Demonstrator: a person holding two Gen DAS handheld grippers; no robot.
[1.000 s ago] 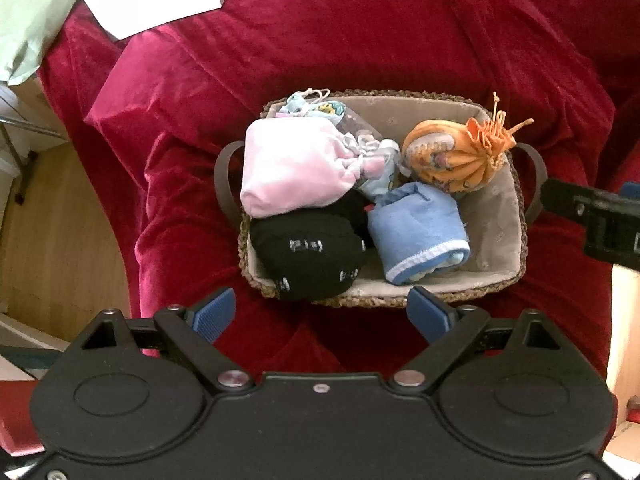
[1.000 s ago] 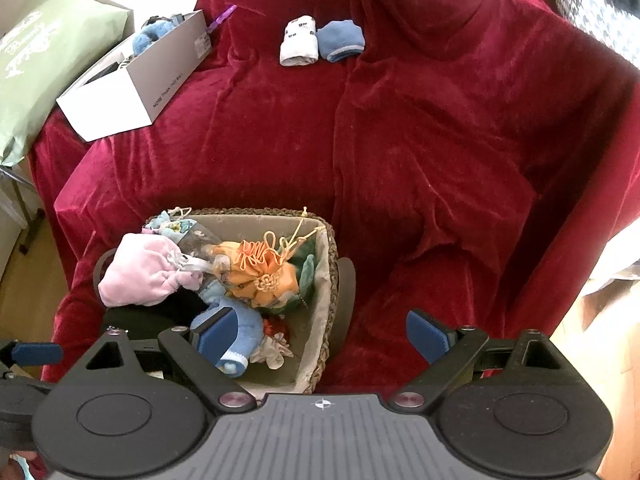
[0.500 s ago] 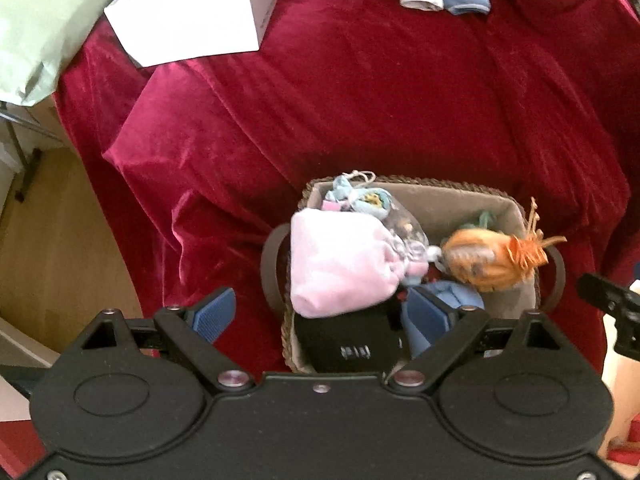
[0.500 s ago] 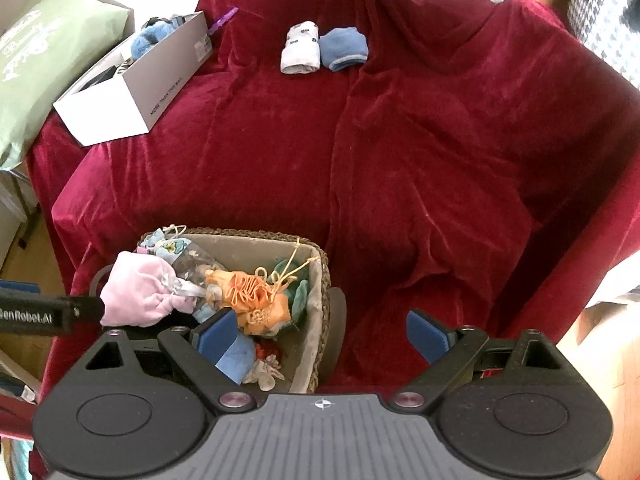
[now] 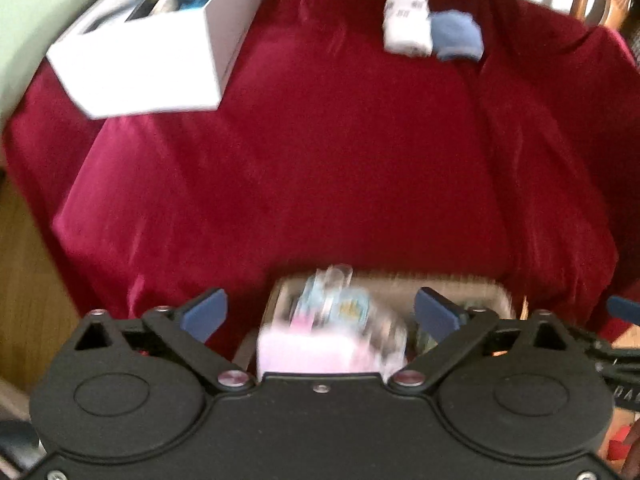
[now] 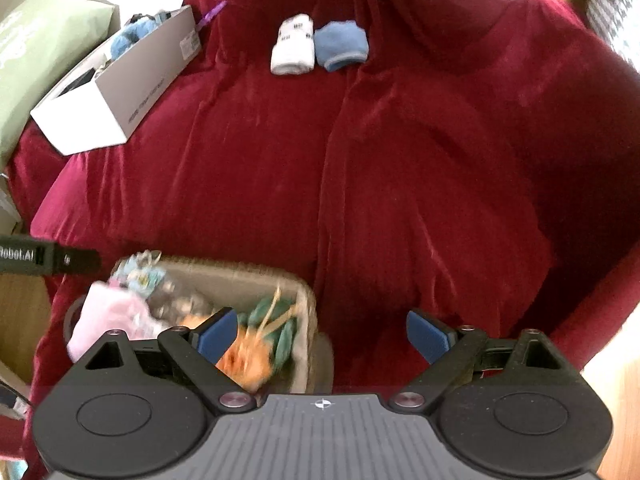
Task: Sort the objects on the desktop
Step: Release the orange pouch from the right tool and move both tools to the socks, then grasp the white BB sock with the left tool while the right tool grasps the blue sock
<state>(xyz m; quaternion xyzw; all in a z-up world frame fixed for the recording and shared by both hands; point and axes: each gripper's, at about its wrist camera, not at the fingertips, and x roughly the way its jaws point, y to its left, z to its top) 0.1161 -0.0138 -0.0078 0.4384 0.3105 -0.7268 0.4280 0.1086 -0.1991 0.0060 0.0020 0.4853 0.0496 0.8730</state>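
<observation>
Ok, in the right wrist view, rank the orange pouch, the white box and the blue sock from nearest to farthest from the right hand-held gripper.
1. Orange pouch: in the wicker basket, just behind the left finger of the right hand-held gripper.
2. White box: far left on the red cloth.
3. Blue sock: at the back, beside the white sock. It ranks only slightly beyond the box.

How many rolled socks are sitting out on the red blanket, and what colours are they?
White rolled sock: 1
Blue rolled sock: 1
Total: 2, lying side by side on the red blanket, far from the basket.
</observation>
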